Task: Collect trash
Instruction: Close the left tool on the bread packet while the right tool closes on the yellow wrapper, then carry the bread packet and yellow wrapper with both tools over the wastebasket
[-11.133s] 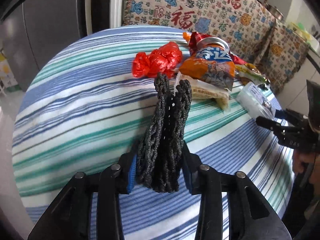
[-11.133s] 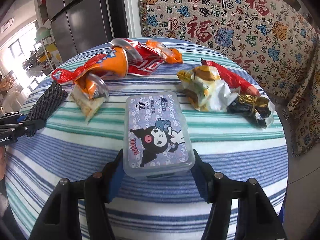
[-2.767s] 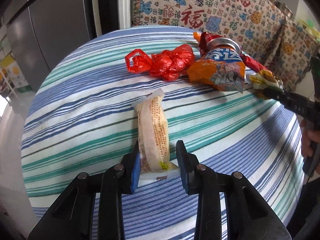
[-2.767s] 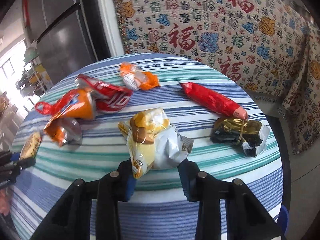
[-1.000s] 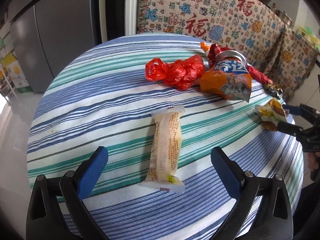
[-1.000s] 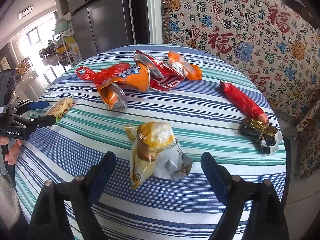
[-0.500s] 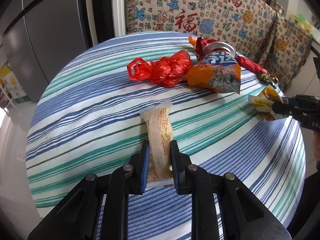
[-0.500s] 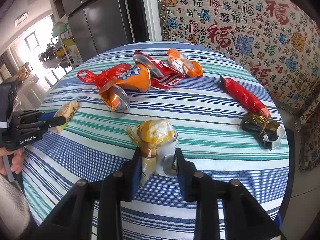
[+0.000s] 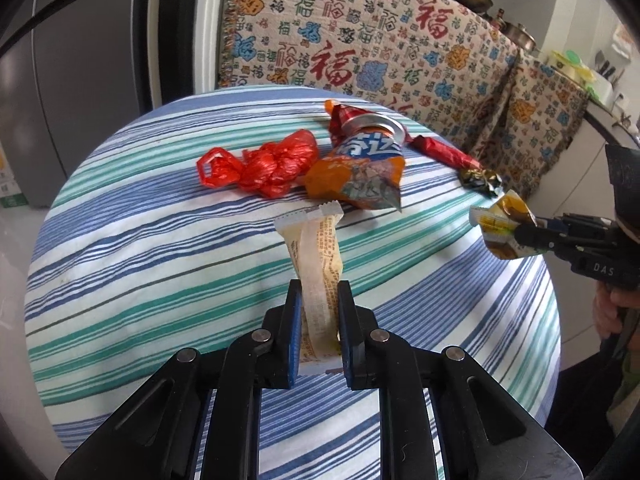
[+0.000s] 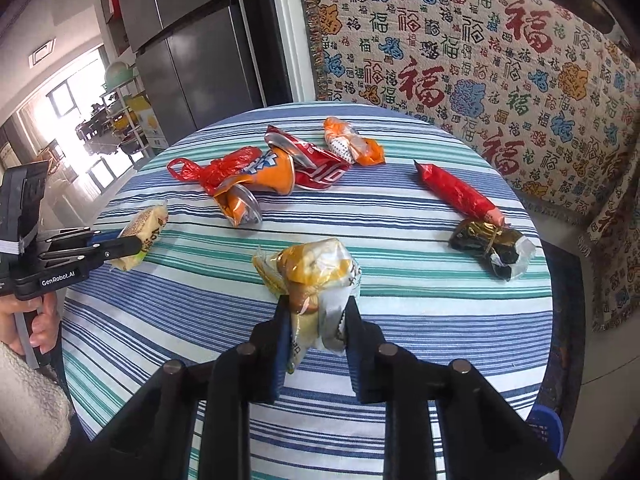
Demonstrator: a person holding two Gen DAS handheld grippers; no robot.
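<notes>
My left gripper [image 9: 318, 294] is shut on a long pale yellow snack wrapper [image 9: 318, 254] and holds it lifted above the striped round table [image 9: 140, 248]; it also shows at the left of the right wrist view [image 10: 142, 236]. My right gripper [image 10: 316, 312] is shut on a crumpled yellow and silver wrapper [image 10: 314, 266], raised off the table; it also shows in the left wrist view [image 9: 498, 226]. On the table lie a red plastic bag [image 9: 264, 164], an orange chip bag [image 9: 360, 172], a red stick wrapper [image 10: 458, 194] and a black and gold wrapper [image 10: 490, 250].
A red foil bag [image 10: 316, 164] and a small orange wrapper [image 10: 352, 144] lie at the far side. A patterned cloth [image 10: 480, 52] hangs behind the table. A grey fridge [image 10: 192, 40] stands at the back left. Something blue [image 10: 546, 426] sits low by the table's right edge.
Both grippers, open a second ago, closed on their wrappers. Since half a second ago each has lifted its wrapper off the table.
</notes>
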